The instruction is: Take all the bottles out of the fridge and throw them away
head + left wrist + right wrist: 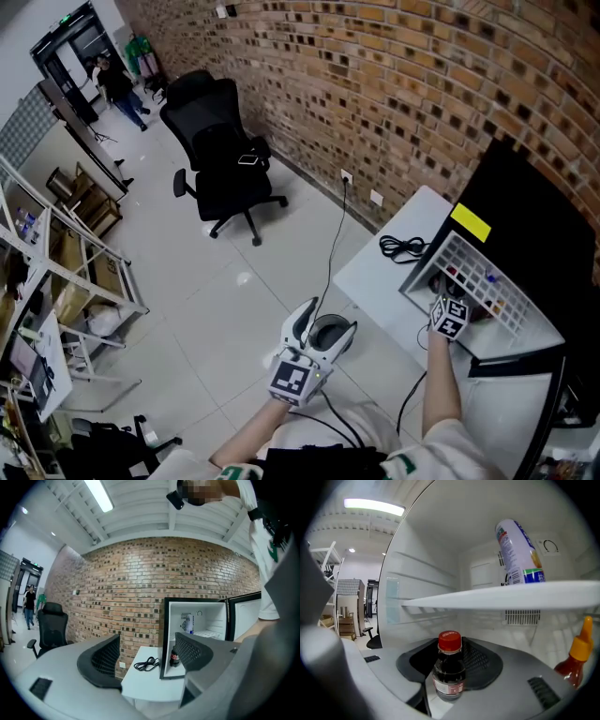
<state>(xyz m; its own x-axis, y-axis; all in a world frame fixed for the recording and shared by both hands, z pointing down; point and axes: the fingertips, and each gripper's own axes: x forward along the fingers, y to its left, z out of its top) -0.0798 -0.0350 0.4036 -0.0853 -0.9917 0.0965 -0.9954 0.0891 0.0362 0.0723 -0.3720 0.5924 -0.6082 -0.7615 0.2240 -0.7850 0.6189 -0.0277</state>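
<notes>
Red-capped bottle (449,668) between right tongs (451,679), apparently pinched, under fridge shelf (497,595)

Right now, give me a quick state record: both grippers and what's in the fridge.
fridge: door open, on white table
right gripper: in lower compartment, shut on dark bottle
dark bottle: red cap, upright
white container: blue-green label, on upper shelf
orange-capped sauce bottle: lower compartment, right side
left gripper: open, empty, outside fridge
</notes>
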